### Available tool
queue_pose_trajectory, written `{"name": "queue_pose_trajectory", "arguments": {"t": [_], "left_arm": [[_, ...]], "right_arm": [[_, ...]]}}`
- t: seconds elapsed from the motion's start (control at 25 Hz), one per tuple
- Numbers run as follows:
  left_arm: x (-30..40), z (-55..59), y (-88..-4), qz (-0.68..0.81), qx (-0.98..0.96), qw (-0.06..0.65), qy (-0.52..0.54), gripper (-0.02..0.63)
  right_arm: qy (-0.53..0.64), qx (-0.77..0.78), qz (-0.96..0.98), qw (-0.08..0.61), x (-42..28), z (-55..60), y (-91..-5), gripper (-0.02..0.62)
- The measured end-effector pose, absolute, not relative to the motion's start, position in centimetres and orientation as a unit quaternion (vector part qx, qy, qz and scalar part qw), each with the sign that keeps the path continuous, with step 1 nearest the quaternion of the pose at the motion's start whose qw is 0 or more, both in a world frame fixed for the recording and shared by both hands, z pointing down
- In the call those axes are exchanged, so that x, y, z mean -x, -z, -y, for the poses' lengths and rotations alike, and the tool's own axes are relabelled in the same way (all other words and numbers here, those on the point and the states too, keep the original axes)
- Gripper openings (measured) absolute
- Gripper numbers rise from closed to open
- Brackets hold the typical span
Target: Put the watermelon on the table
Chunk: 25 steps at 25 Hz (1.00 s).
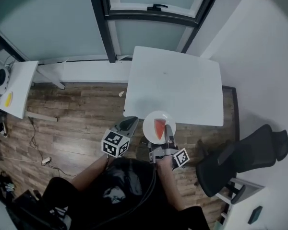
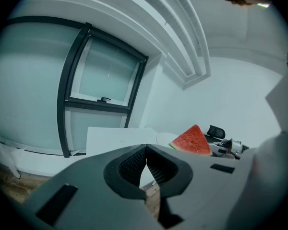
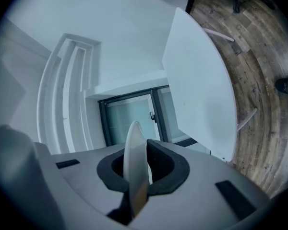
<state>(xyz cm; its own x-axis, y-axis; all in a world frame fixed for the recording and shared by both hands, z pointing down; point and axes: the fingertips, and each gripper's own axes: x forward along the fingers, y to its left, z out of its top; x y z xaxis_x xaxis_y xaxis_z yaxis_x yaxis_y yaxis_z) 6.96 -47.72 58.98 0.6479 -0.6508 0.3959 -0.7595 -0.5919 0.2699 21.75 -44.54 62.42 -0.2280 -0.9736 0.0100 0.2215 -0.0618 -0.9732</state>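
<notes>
Holding L gripper (image 1: 129, 122) just short of table's (image 1: 182, 80) near edge, jaws together, nothing between, tipped a bit down. Holding R gripper (image 1: 169, 131) beside it at same edge, level, clamped on plate (image 1: 152, 126) rim. Both forearms (image 1: 92, 170) stretched fwd toward table.

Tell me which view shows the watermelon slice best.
The left gripper view: the watermelon slice is large and side-on, red flesh and green rind clear. The head view shows it small, from above, on the white plate clamped by the right gripper. The right gripper view shows only the plate's edge, no slice.
</notes>
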Motion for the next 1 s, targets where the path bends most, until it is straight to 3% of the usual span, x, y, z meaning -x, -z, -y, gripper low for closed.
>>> {"name": "queue_pose_trajectory", "arguments": {"t": [0.4, 1.0], "left_arm": [[-11.3, 57.0, -61.8, 0.416, -0.865, 0.232, -0.157, 0.005], [-14.6, 69.4, -71.7, 0.344, -0.872, 0.27, -0.222, 0.005]], "right_arm": [[0.605, 0.425, -0.52, 0.429, -28.5, 56.3, -67.2, 0.026], [0.596, 0.504, -0.484, 0.396, -32.5, 69.1, -77.6, 0.026]]}}
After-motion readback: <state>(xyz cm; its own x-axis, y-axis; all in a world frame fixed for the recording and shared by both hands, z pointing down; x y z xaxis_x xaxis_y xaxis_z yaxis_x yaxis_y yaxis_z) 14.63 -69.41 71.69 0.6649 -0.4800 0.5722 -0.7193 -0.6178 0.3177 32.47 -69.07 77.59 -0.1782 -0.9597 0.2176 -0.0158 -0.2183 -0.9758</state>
